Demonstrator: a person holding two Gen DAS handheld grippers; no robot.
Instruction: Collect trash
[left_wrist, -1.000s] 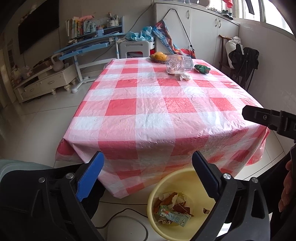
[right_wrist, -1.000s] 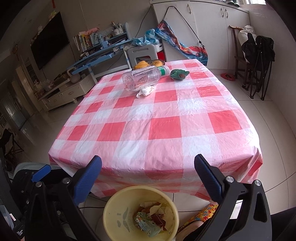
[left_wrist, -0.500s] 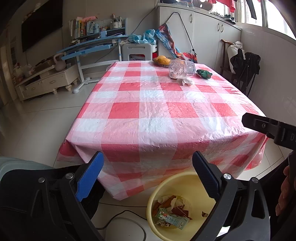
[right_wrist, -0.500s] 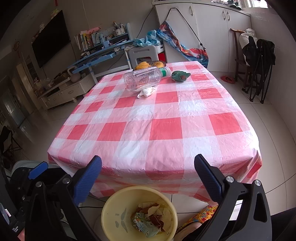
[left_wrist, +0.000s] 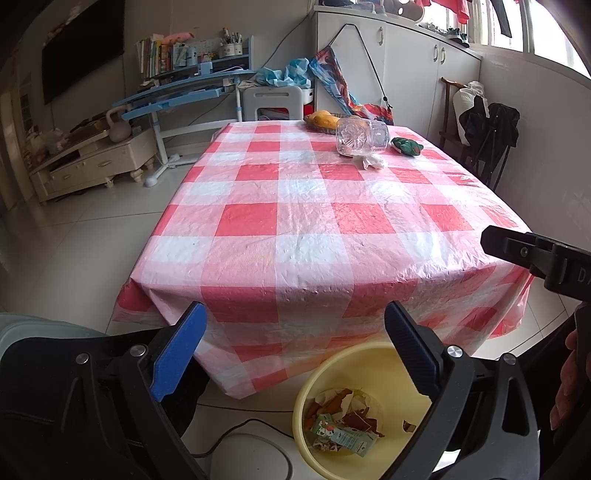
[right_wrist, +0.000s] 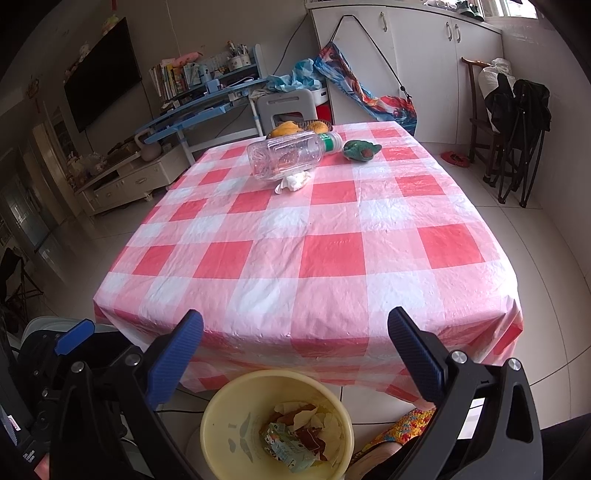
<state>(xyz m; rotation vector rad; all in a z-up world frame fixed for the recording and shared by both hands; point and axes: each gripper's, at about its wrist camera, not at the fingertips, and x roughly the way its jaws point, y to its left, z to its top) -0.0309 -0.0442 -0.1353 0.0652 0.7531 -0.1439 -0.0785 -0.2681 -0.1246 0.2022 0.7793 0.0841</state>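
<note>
A clear plastic bottle (right_wrist: 286, 157) (left_wrist: 360, 137) lies on its side at the far end of the table, with a crumpled white tissue (right_wrist: 293, 181) (left_wrist: 371, 161) just in front of it. Beside them sits a green wrapper (right_wrist: 361, 150) (left_wrist: 406, 145). On the floor below the near table edge stands a yellow bin (right_wrist: 229, 417) (left_wrist: 369, 358) holding paper scraps and a small carton. My left gripper (left_wrist: 295, 334) and right gripper (right_wrist: 295, 341) both hang open and empty above the bin, far from the bottle.
A red-and-white checked cloth covers the table (right_wrist: 332, 251). A fruit plate (right_wrist: 295, 128) sits at its far edge. A blue desk (right_wrist: 199, 110), white cabinets (right_wrist: 424, 66) and a dark folding chair (right_wrist: 517, 129) ring the room. A cable (left_wrist: 240, 430) lies on the floor.
Both grippers have drawn back and dropped slightly, so the table looks a little farther off. They stay open. Nothing on the table has moved.
</note>
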